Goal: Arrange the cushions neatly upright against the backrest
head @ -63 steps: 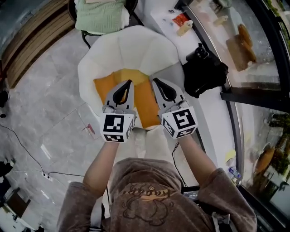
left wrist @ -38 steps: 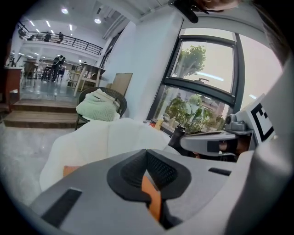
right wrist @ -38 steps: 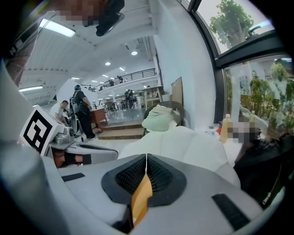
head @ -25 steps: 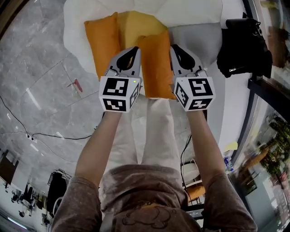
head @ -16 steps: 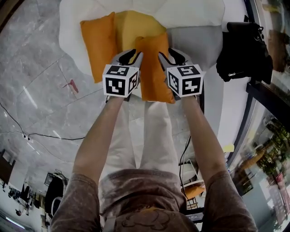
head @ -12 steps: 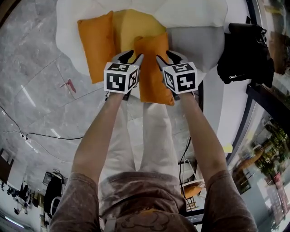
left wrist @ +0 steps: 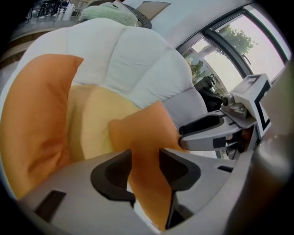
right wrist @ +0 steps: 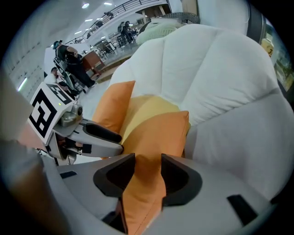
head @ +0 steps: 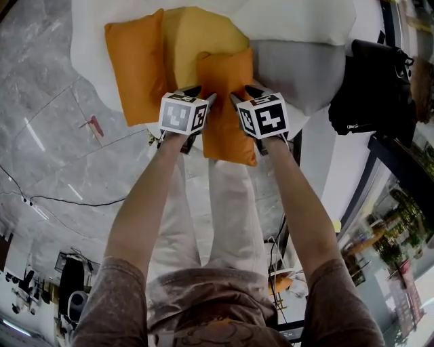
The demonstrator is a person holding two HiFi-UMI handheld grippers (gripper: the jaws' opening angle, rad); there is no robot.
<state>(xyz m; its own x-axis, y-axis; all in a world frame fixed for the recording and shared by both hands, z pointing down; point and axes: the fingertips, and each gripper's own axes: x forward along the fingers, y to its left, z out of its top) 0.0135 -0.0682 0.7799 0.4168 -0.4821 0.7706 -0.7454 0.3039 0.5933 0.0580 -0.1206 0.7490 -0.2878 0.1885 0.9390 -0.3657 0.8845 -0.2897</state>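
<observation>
1. Orange small cushion (head: 227,101) sits at the armchair's (head: 298,20) front edge, before the yellow cushion (head: 196,34). Left claw (left wrist: 145,158) and right claw (right wrist: 148,163) are both opening, with its near edge between the jaws, unpinched.
2. Risk: let go this far forward, it may flop off the armchair.
3. Grey stone floor (head: 47,101) surrounds the armchair; a black bag (head: 369,88) lies to its right.

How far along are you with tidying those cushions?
Done: the large orange cushion and yellow cushion stand against the white backrest. In hand: the small orange cushion, its edges between the opening jaws of the left gripper and right gripper. Left: letting go fully, checking it stands upright.
</observation>
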